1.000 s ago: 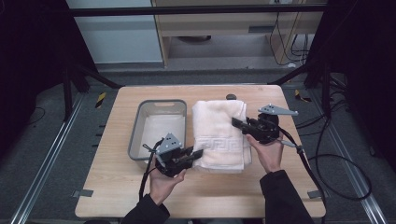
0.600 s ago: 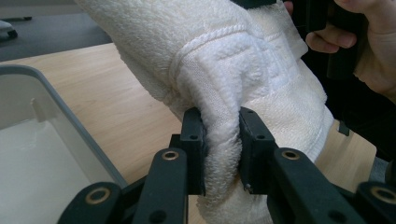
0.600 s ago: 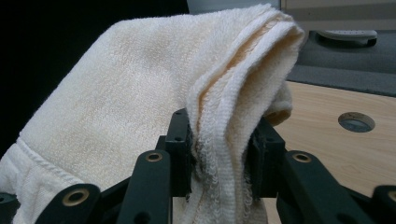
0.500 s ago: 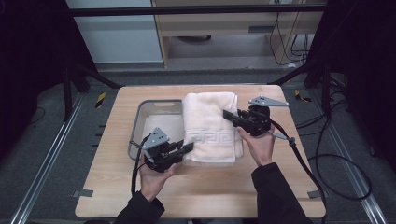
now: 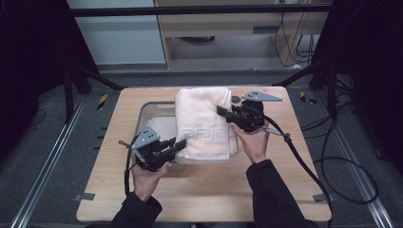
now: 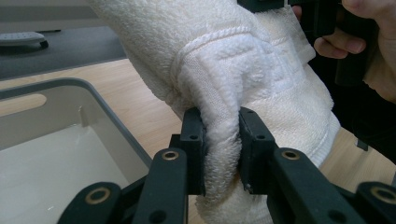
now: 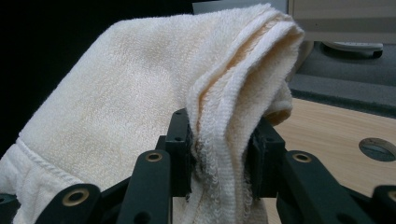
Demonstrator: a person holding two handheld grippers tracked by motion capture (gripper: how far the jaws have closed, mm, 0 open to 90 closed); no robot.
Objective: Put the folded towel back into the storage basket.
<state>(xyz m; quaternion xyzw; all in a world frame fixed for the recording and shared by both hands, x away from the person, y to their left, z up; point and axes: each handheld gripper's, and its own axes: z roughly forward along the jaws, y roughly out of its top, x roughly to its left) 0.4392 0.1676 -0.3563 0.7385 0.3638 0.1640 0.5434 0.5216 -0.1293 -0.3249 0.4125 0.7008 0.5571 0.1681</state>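
Note:
A folded white towel (image 5: 202, 121) with a woven key-pattern band hangs lifted above the table, partly over the grey bin (image 5: 153, 124). My left gripper (image 5: 178, 144) is shut on the towel's near left corner; the left gripper view shows the towel (image 6: 224, 88) bunched between the black pads (image 6: 194, 140). My right gripper (image 5: 223, 112) is shut on the towel's right edge. In the right gripper view the folded layers of the towel (image 7: 140, 93) are squeezed between the pads (image 7: 180, 140).
The grey bin's inside (image 6: 42, 158) shows below and left of the towel. A round hole (image 7: 378, 148) is in the wooden tabletop (image 5: 214, 185) near the far right. Cables (image 5: 304, 156) trail off the right side. A metal frame surrounds the table.
Both grippers have carried the towel up and to the left, from lying flat beside the bin to hanging partly over it.

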